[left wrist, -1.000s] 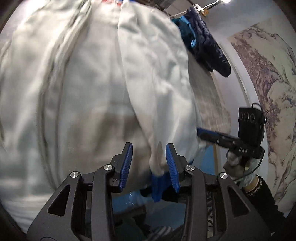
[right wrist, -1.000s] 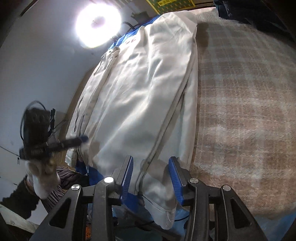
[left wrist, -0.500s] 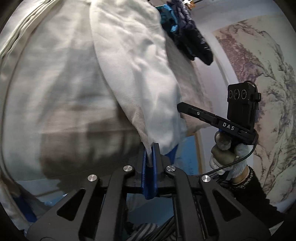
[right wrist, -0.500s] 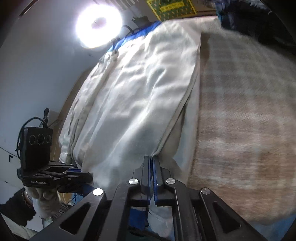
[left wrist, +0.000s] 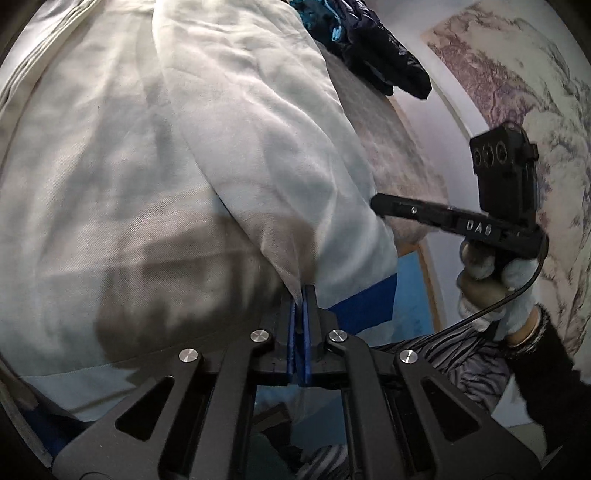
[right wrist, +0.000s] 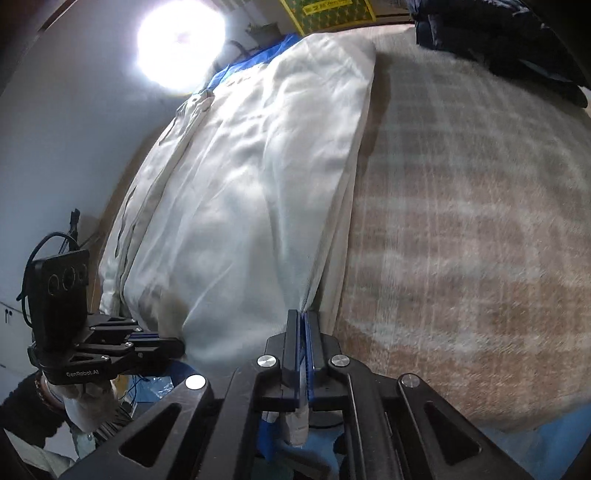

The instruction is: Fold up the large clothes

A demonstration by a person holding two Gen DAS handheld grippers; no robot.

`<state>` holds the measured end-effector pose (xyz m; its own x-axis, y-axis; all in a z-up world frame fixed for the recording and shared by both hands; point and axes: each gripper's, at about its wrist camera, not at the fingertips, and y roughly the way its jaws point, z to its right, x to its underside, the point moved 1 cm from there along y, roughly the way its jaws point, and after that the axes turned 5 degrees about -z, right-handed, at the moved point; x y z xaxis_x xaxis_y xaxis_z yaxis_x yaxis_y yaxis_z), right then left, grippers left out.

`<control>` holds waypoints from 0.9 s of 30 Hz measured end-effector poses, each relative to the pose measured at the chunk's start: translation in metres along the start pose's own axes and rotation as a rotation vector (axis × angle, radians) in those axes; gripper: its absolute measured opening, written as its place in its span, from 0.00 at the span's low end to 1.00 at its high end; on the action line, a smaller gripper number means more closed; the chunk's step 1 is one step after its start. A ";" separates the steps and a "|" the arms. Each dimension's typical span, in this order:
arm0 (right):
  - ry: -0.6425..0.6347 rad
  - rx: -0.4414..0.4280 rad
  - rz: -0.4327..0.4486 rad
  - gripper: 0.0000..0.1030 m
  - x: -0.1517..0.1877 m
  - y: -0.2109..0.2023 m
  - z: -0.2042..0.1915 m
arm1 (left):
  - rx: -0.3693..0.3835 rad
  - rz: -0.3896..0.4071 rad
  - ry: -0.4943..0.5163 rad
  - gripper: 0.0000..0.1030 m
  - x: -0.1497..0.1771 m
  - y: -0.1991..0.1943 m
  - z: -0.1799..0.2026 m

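The large off-white woven cotton garment (left wrist: 155,177) w/ blue trim lies spread lengthwise on the bed, running from 6 o'clock up to 12 in both wrist views. Fabric is thin, soft, creased in shallow wrinkles; a long flat seam runs down its right edge in the right wrist view. A blue band (left wrist: 365,302) shows at the hem, approx 5 o'clock of the left view, and more blue at the far end, approx 12 in the right view.

Left gripper (left wrist: 300,295): black plastic frame w/ silver screws, blue pads pressed together, clenched on a pinch of the garment's near edge. Right gripper (right wrist: 303,316): same build, pads clamped tight on the garment's seam edge (right wrist: 314,291), cloth tail hanging below the pads.

In the left view, at 3 o'clock, the right gripper appears side-on, held in a hand in a pale knit glove (left wrist: 495,284); white letters "DAS" read on its bar. In the right view, at 8 o'clock, the left gripper appears w/ its boxy black camera unit (right wrist: 59,295); "GenRobot.AI" printed on its frame.

The beige-and-cream plaid fuzzy blanket (right wrist: 461,221) covers the bed rt of the garment. A dark navy quilted puffy jacket (left wrist: 384,62) lies at approx 1 o'clock in both views. Ink-style landscape wall mural (left wrist: 535,122) at 2–3 o'clock, left view. Bright round lamp (right wrist: 181,40) at 11 o'clock, right view; yellow-green sign (right wrist: 325,11) at 12, text too small to read.
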<state>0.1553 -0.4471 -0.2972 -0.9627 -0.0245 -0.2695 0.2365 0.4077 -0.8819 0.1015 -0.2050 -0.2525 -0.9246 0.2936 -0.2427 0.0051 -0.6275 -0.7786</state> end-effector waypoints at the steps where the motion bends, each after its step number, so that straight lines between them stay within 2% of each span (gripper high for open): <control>1: 0.004 -0.006 0.002 0.00 0.000 -0.001 0.001 | -0.010 0.002 0.008 0.01 0.001 0.000 0.002; 2: 0.007 -0.011 0.007 0.00 -0.001 -0.004 0.003 | -0.018 0.005 0.011 0.01 0.002 -0.001 0.003; 4: 0.018 -0.039 0.036 0.10 0.000 -0.013 0.006 | -0.029 0.016 0.013 0.01 0.003 -0.004 0.005; 5: 0.019 -0.046 0.050 0.18 0.001 -0.019 0.007 | -0.039 0.027 0.021 0.02 0.005 -0.008 0.006; 6: 0.023 -0.053 0.064 0.35 0.002 -0.024 0.008 | -0.050 0.037 0.032 0.02 0.006 -0.010 0.009; 8: 0.033 -0.070 0.089 0.37 0.009 -0.036 0.010 | -0.073 0.072 0.063 0.04 0.010 -0.023 0.014; 12: 0.021 -0.108 0.057 0.41 0.037 -0.040 0.009 | -0.109 0.126 0.127 0.04 0.014 -0.035 0.027; 15: 0.007 -0.113 0.020 0.50 0.049 -0.028 0.007 | -0.111 0.110 0.137 0.04 0.013 -0.026 0.027; 21: 0.030 -0.117 -0.026 0.51 0.050 -0.007 0.012 | -0.133 0.091 0.126 0.04 0.004 0.004 0.029; 25: 0.066 -0.169 -0.037 0.51 0.045 -0.001 0.019 | -0.167 0.102 0.161 0.04 0.005 0.003 0.036; 26: 0.068 -0.181 -0.043 0.50 0.044 0.001 0.020 | -0.175 0.103 0.165 0.04 0.006 0.001 0.036; 27: 0.063 -0.189 -0.051 0.36 0.044 0.003 0.018 | -0.188 0.104 0.168 0.04 0.008 -0.002 0.036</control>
<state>0.1157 -0.4637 -0.3189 -0.9805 0.0048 -0.1964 0.1639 0.5713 -0.8042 0.0805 -0.2274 -0.2327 -0.8393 0.3600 -0.4075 0.1818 -0.5205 -0.8343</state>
